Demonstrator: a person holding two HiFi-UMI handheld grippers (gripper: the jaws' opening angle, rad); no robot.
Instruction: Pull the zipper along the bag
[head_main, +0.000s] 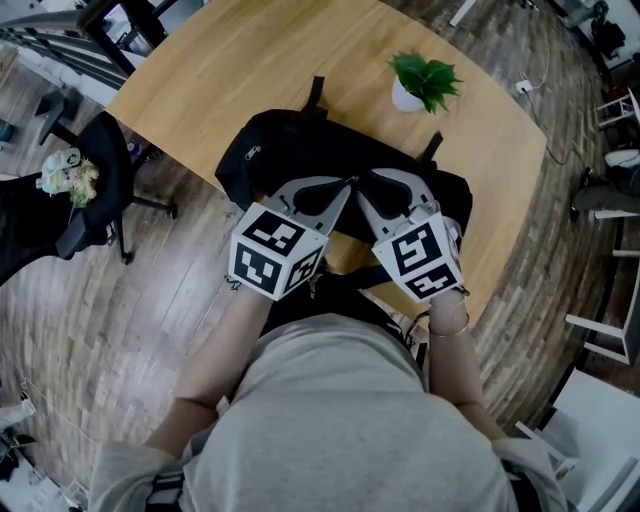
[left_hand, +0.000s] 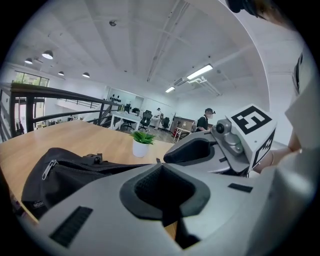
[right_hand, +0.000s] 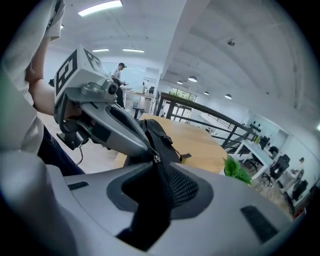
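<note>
The bag (head_main: 300, 150) is lying on the tabletop (head_main: 240, 60), just beside the potted plant (head_main: 420, 82). Both claws are meeting on the bag's side facing away from the plant. The right claw (head_main: 366, 182) is clamping shut on the bag's fabric at the zipper line. The left claw (head_main: 343, 186) is sitting shut too, seemingly pinching the zipper pull (right_hand: 156, 159). The grasping step looks done. Next, the left claw is needing a steady draw along the teeth, with the right bracing the fabric taut.

I've got a floppy black bag (head_main: 290, 150) lying flat at the table's (head_main: 250, 60) near edge, zipper (left_hand: 80, 166) running along its top.
</note>
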